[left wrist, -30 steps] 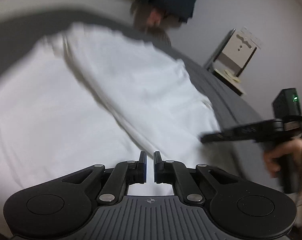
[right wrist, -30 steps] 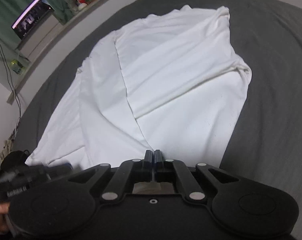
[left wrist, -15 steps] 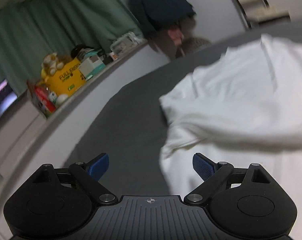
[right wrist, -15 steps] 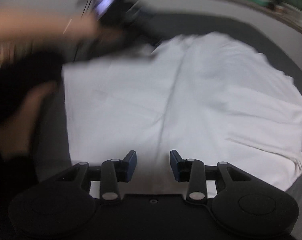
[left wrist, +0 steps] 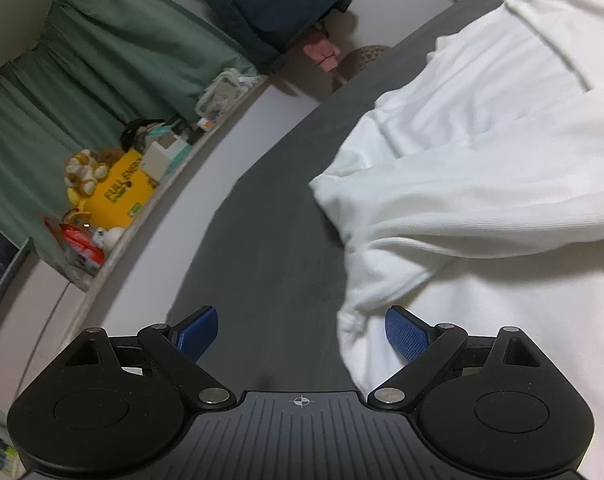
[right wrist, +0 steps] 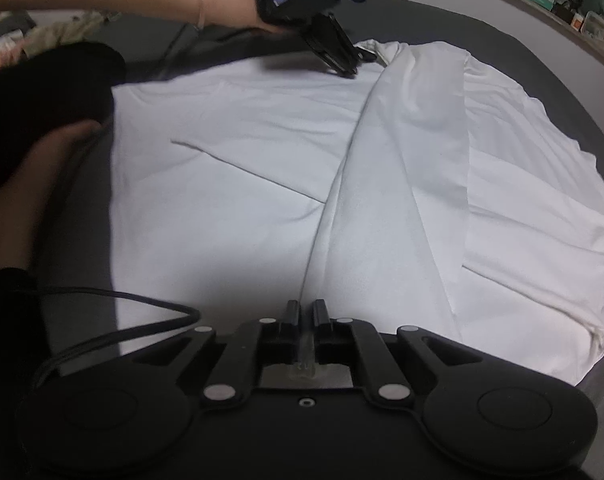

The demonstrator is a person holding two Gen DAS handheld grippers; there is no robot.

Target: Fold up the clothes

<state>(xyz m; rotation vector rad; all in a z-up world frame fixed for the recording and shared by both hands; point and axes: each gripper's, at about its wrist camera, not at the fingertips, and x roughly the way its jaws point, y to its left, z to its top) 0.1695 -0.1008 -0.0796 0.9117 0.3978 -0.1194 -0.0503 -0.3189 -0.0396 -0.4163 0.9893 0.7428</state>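
Observation:
A white garment (right wrist: 262, 184) lies spread on the grey bed cover (right wrist: 561, 72), with a folded panel (right wrist: 405, 168) running down its middle. My right gripper (right wrist: 305, 314) is shut at the near hem, and a strip of white cloth is pinched between its fingers. In the left wrist view my left gripper (left wrist: 302, 334) stands open low over the bed cover (left wrist: 270, 240). A bunched edge of the garment (left wrist: 481, 184) lies just ahead of its right pad (left wrist: 405, 338). In the right wrist view a hand holds the left gripper (right wrist: 351, 66) at the garment's far corner.
A ledge along the bed carries a yellow box (left wrist: 126, 188), plush toys and small packages, with a green curtain (left wrist: 82, 72) behind. A dark jacket (left wrist: 262, 4) hangs on the wall. A person's dark-clothed leg (right wrist: 42, 88) and a cable (right wrist: 114, 320) lie at the garment's left.
My left gripper opened, rolled and swung over to the garment's far corner. My right gripper rolled, opened over the near hem and shut again on the cloth.

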